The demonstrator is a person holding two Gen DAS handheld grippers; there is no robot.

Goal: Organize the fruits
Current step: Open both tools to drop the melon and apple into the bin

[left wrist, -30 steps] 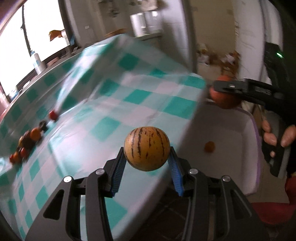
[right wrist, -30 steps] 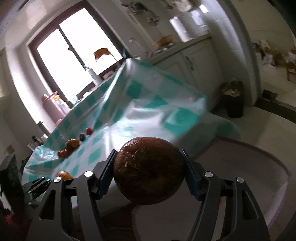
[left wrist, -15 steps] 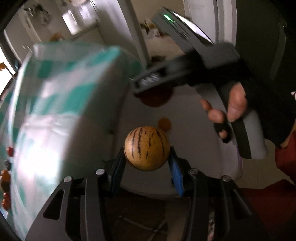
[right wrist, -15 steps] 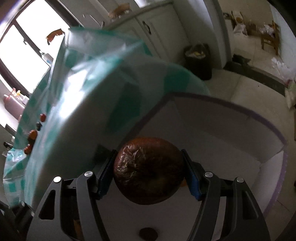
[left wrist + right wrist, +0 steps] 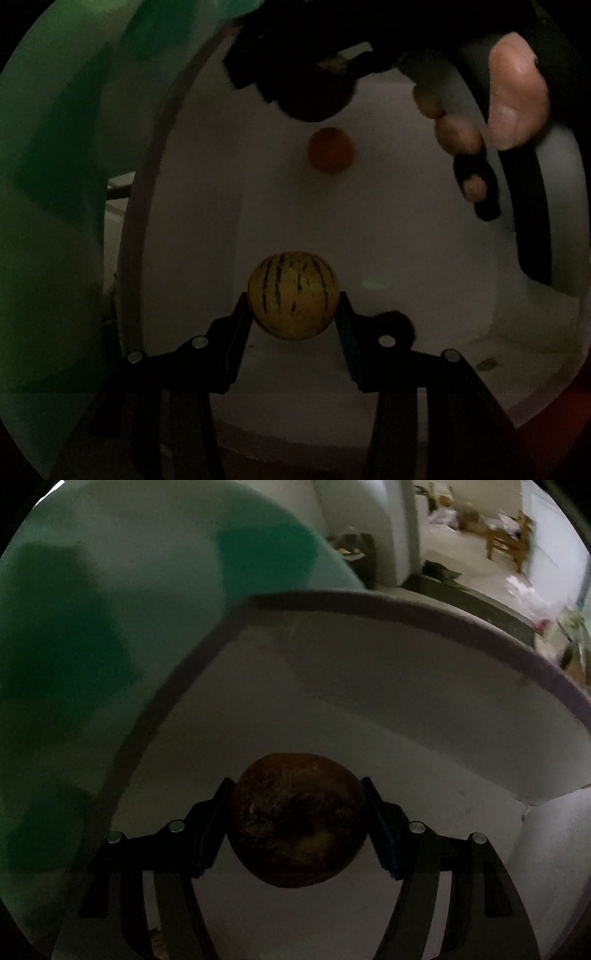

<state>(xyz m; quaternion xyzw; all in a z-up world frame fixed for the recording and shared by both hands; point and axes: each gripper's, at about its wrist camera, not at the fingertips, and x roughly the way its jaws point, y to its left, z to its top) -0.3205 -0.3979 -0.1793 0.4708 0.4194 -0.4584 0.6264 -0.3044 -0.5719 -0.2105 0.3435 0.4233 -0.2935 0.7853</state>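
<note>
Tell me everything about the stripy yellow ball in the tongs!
The stripy yellow fruit is round and smooth-skinned, pale yellow with thin dark broken streaks running from top to bottom. It looks whole. The left tongs pinch it on both sides, so it hangs over the white bin, touching nothing else.

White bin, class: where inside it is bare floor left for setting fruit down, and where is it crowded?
In the white bin, bare floor lies between the small orange fruit and the striped yellow fruit, and toward the right wall. Crowded: the far end, where the right gripper and hand hang.
</note>
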